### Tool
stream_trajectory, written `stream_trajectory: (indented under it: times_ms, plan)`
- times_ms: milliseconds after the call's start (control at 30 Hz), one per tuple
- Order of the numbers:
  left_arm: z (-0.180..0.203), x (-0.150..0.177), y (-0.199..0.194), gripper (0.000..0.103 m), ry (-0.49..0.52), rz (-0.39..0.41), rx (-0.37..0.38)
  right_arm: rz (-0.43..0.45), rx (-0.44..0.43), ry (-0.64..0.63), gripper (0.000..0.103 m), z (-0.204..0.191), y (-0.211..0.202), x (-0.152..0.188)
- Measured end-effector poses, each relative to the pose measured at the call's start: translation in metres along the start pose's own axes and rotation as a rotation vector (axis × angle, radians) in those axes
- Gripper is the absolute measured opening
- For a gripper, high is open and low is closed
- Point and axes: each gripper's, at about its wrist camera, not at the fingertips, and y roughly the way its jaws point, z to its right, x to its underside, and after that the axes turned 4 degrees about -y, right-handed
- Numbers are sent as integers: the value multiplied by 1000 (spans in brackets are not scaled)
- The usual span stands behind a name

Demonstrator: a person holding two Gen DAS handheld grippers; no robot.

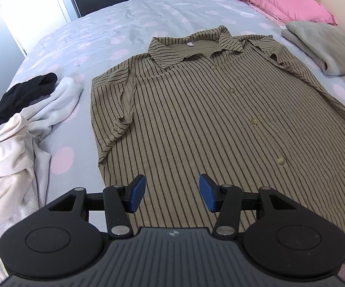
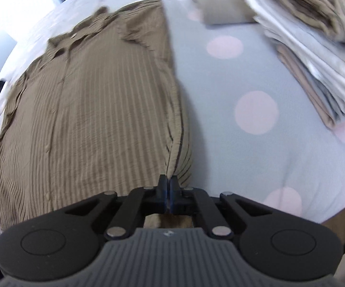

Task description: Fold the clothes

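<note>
Right wrist view first: the right gripper (image 2: pixel 167 186) is clamped tight on the near right edge of the striped shirt (image 2: pixel 88 110), a ridge of cloth rising from the pinch and running away up that side. The picture is smeared, so how much fabric sits in the bite I cannot tell.

Over on the left wrist view, the left gripper (image 1: pixel 172 195) hangs with its blue pads (image 1: pixel 139 192) spread wide, holding nothing, just above the near hem. The striped shirt (image 1: pixel 208 119) lies face up on the spotted bedsheet (image 1: pixel 100 31), buttons done, collar at the far end, its left sleeve turned in over the body.

Now the risks. Only 1 point of that right edge is held. Pull it across and the far shoulder may lag, so the fold line runs crooked and the panel bunches near the collar. The thin weave could also slide out of the pinch if the bite is shallow. The released gripper pins nothing, so a hard tug may drag the whole garment leftward into the loose white and black clothes (image 1: pixel 17 129) at the near left. Swing wide the other way and the folded stack (image 2: pixel 316 55) on the right could be knocked over, with the grey folded garment (image 1: pixel 320 45) by the pink pillow (image 1: pixel 275 0) close behind.
</note>
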Motion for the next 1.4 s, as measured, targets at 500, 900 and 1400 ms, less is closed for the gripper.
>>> stream_trajectory:
  times_ms: [500, 900, 1400]
  plan:
    - [-24, -16, 18, 48, -49, -86, -4, -125, 97, -49, 35, -10, 41, -20]
    - [80, -125, 75, 46, 190, -267, 48, -346, 173, -181, 44, -3, 78, -38]
    - [264, -299, 195, 43, 382, -313, 201, -438, 124, -236, 46, 11, 105, -40]
